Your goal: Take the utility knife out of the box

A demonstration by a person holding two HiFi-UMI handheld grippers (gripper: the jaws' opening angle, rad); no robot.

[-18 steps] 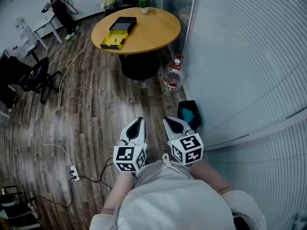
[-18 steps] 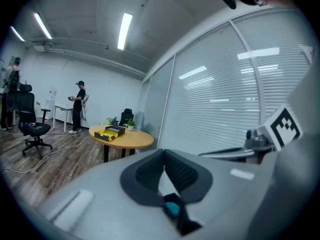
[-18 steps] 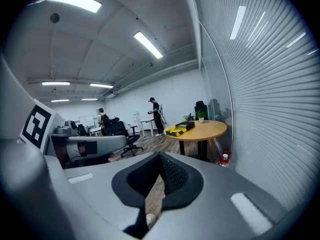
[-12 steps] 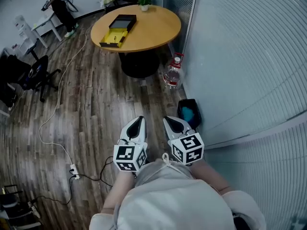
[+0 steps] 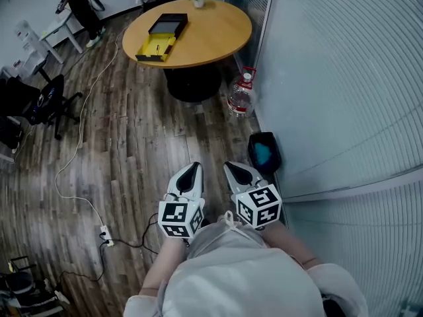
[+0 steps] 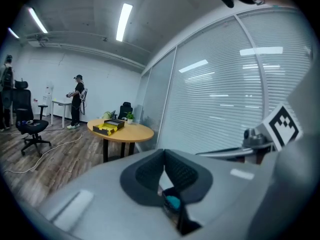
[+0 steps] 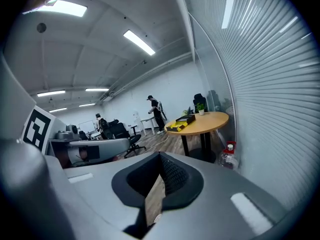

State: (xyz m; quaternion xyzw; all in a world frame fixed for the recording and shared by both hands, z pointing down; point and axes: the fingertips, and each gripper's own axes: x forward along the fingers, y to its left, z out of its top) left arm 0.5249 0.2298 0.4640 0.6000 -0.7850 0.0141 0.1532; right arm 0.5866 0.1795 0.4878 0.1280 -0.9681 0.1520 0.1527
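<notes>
An open box (image 5: pixel 160 37) with a yellow inside and a black lid lies on the round wooden table (image 5: pixel 211 28) far ahead. No utility knife can be made out at this distance. My left gripper (image 5: pixel 192 169) and right gripper (image 5: pixel 232 168) are held side by side close to my body, over the floor and well short of the table. Both are shut with nothing in them. The left gripper view shows the box (image 6: pixel 107 127) small on the table (image 6: pixel 131 132) beyond the closed gripper (image 6: pixel 164 155). In the right gripper view the box (image 7: pixel 182 121) is also far beyond the gripper (image 7: pixel 160 158).
A large water bottle (image 5: pixel 240 98) stands by the table's foot, and a dark bin (image 5: pixel 264 152) sits against the blinds-covered glass wall on the right. A cable and power strip (image 5: pixel 106 236) lie on the wooden floor. An office chair (image 5: pixel 46 101) and a person (image 5: pixel 79 2) are at the far left.
The table, bottle and bin have shifted slightly up in the head view. Both grippers keep their place before my body and stay shut.
</notes>
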